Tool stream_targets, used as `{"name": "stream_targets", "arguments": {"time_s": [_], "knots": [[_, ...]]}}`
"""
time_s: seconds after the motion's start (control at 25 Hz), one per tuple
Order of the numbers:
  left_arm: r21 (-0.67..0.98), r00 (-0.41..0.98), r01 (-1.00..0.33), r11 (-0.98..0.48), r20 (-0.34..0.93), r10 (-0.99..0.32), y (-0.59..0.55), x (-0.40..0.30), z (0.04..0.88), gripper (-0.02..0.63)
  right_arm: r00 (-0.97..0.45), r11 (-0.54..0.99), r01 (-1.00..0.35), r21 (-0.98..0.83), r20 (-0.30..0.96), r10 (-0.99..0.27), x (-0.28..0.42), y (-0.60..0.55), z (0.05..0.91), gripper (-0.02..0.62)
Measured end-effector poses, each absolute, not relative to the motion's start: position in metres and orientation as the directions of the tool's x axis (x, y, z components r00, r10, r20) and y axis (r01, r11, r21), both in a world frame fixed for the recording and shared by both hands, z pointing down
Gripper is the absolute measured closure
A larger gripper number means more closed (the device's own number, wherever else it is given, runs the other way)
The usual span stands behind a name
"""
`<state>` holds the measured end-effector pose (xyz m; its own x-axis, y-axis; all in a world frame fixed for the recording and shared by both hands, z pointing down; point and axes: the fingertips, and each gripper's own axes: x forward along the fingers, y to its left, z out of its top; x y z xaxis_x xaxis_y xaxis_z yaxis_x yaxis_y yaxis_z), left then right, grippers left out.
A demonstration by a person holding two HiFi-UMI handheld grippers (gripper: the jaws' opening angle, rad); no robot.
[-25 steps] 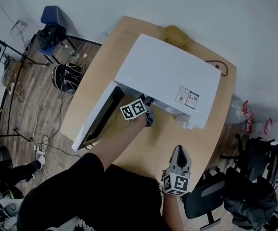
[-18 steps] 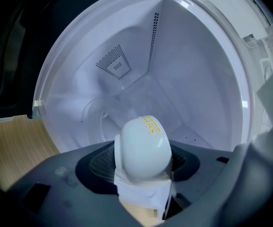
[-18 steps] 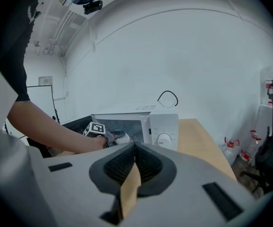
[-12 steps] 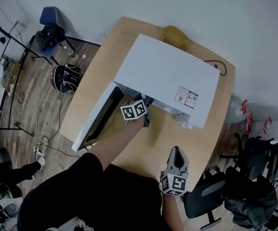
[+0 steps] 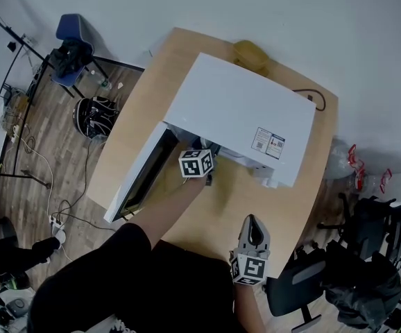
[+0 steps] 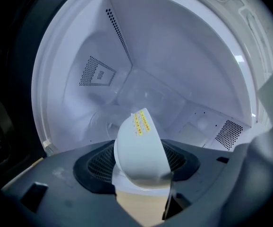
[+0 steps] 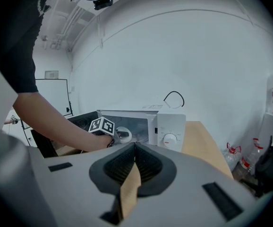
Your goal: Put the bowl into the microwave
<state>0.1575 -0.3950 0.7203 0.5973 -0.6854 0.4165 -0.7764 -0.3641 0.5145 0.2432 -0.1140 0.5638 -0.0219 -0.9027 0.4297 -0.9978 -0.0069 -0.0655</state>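
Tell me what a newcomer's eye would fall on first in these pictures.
First comes the big white microwave on the wooden table, with its door swung open at the left of the head view. Inside the bright cavity, the left gripper holds a white bowl, steeply tilted. The right gripper hangs shut and empty near the table's front edge.

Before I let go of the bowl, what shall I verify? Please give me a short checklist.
1. The door is open: ok.
2. The bowl is inside the microwave: ok.
3. The left gripper is clamped on the bowl: ok.
4. The bowl is level: not ok, it is tilted.
5. The bowl rests on the cavity floor: cannot tell.
6. The right gripper is out of the way, shut and empty: ok.
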Motion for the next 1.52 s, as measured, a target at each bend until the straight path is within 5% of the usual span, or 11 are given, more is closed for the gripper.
{"name": "stream_targets", "arguments": {"time_s": [1.04, 1.28, 1.52], "knots": [[0.352, 0.650, -0.760, -0.547, 0.385, -0.655, -0.408, 0.167, 0.706, 0.242, -0.046, 0.021, -0.998, -0.065, 0.411, -0.910, 0.225, -0.125, 0.549, 0.535], [0.467, 0.622, -0.766, -0.442, 0.364, -0.694, -0.396, 0.143, 0.703, 0.242, -0.008, -0.013, -0.999, -0.052, 0.385, -0.923, 0.229, -0.129, 0.541, 0.535], [0.447, 0.672, -0.733, -0.513, 0.356, -0.650, -0.370, 0.148, 0.698, 0.242, 0.010, -0.028, -0.999, -0.042, 0.372, -0.928, 0.229, -0.129, 0.536, 0.535]]}}
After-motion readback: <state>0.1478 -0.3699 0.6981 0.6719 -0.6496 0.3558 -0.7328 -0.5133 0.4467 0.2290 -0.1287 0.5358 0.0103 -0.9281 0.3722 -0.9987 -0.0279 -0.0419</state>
